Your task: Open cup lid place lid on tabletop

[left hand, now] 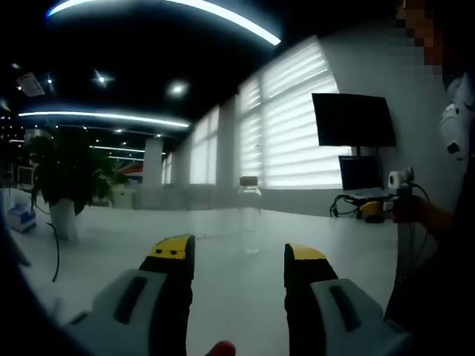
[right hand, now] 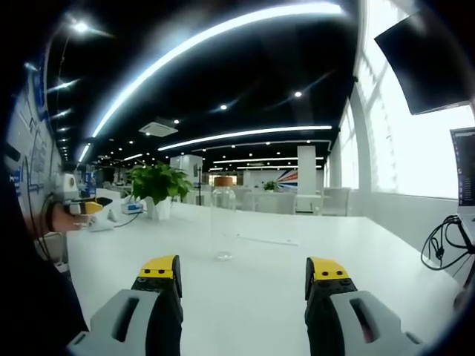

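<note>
Both hand-held grippers spread | clear tall cup [right hand: 223,222], brown lid [right hand: 223,181] | smooth white tabletop [right hand: 297,274]

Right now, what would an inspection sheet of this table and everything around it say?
Surface: white tabletop, bare around the cup.
Job's things: clear cup standing upright, brown lid still on it.
Clutter: potted plant at the far end of the table; a small device in a person's hand.
Grippers: left gripper open, holding nothing, short of the cup; right gripper open, holding nothing, also short of it.
Cables: black cables at the table's edge by the window; a dark cord near the plant pot.
Surroundings: office with ceiling light strips, blinds on the windows, a dark monitor.
</note>
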